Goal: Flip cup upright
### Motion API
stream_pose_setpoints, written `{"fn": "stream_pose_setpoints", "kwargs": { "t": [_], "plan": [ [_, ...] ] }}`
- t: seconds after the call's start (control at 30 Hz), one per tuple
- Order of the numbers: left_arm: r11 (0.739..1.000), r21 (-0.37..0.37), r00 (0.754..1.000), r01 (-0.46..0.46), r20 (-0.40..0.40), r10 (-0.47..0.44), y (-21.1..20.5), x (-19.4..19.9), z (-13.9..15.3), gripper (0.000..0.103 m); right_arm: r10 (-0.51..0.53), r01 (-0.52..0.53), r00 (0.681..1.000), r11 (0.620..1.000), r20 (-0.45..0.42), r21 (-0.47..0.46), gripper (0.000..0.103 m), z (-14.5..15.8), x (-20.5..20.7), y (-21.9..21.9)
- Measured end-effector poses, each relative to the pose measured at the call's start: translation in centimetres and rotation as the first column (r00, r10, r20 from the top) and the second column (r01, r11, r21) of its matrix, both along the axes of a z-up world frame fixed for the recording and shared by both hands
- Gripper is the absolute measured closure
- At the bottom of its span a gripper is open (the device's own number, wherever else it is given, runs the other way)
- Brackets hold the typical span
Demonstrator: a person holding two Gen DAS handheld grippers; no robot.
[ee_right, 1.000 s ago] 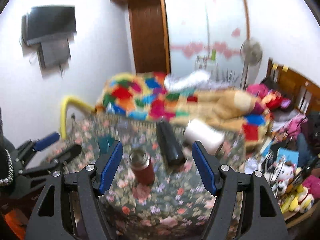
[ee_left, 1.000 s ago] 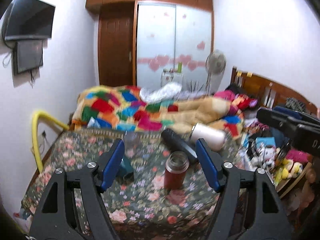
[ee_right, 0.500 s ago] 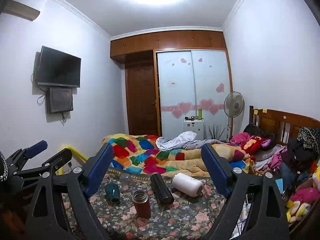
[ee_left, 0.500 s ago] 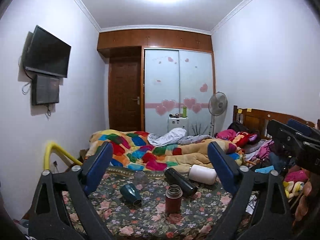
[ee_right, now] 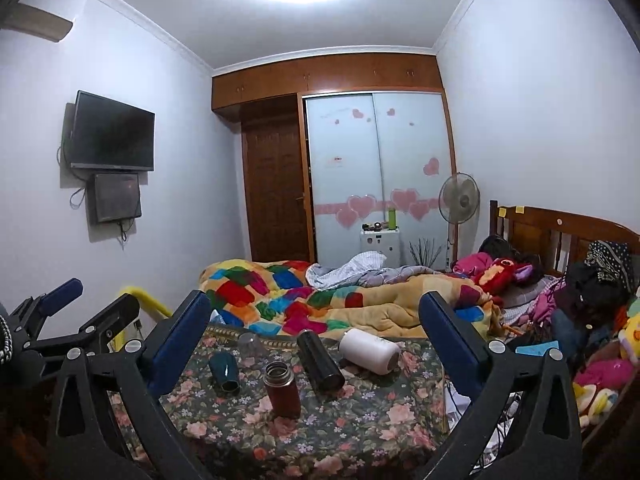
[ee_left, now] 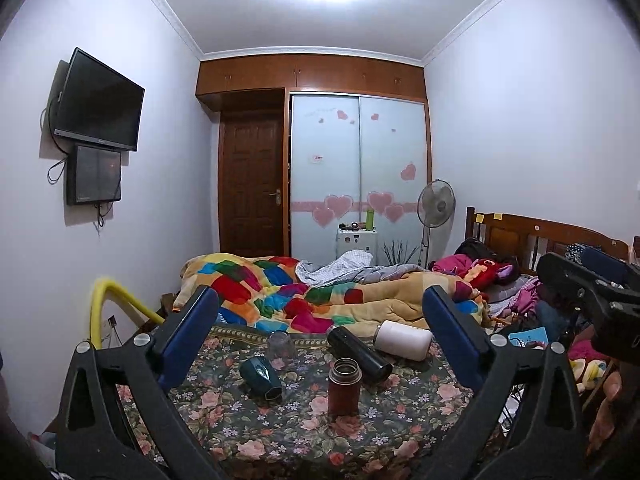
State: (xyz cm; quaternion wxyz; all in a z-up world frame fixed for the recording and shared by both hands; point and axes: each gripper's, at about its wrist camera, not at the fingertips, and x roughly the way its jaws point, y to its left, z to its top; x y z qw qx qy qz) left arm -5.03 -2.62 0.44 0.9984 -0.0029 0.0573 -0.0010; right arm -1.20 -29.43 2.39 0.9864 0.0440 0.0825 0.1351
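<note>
On a floral-cloth table (ee_left: 248, 436) (ee_right: 360, 432) lie a dark teal cup (ee_left: 261, 376) (ee_right: 225, 371) on its side, a black flask (ee_left: 359, 353) (ee_right: 320, 361) on its side and a white flask (ee_left: 404, 339) (ee_right: 370, 351) on its side. A red-brown flask (ee_left: 344, 387) (ee_right: 283, 389) stands upright with its mouth open. A clear glass (ee_left: 281, 351) (ee_right: 250, 344) stands mouth down at the back. My left gripper (ee_left: 320, 338) is open and empty, held back above the table's near edge. My right gripper (ee_right: 314, 334) is likewise open and empty.
A bed with a patchwork quilt (ee_left: 280, 292) lies behind the table. A yellow padded rail (ee_left: 104, 304) stands at the left. Toys and clutter (ee_right: 600, 364) fill the right side. A fan (ee_right: 459, 204) and wardrobe stand at the far wall.
Both grippers have pulled back and tilted up from close over the table, so the cups and flasks look smaller and lower. The objects on the table have not moved.
</note>
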Motion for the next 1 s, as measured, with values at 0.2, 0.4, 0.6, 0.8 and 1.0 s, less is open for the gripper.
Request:
{"fn": "stream_pose_setpoints", "kwargs": {
  "t": [0.2, 0.4, 0.6, 0.8, 1.0],
  "plan": [
    [1.000, -0.001, 1.000, 0.004, -0.001, -0.004, 0.01, -0.01, -0.01, 0.000, 0.001, -0.001, 1.000, 1.000, -0.001, -0.007, 0.000, -0.10, -0.24, -0.01],
    [1.000, -0.004, 1.000, 0.004, -0.003, -0.004, 0.14, 0.28, -0.16, 0.000, -0.001, 0.001, 1.000, 1.000, -0.006, -0.014, 0.000, -0.23, -0.16, -0.10],
    [1.000, -0.005, 1.000, 0.000, -0.010, 0.000, 0.06, 0.52, -0.44, 0.000, 0.004, -0.004, 1.000, 1.000, -0.009, -0.019, 0.000, -0.38, -0.13, -0.25],
    [1.000, -0.004, 1.000, -0.005, -0.016, 0.005, -0.15, 0.68, -0.50, 0.000, 0.011, -0.011, 1.000, 1.000, -0.012, -0.024, 0.000, -0.44, 0.03, -0.27],
    [1.000, -0.008, 1.000, -0.008, -0.020, 0.008, -0.20, 0.78, -0.58, 0.000, 0.012, -0.012, 1.000, 1.000, -0.015, -0.022, 0.000, -0.38, 0.04, -0.25]
  ]
}}
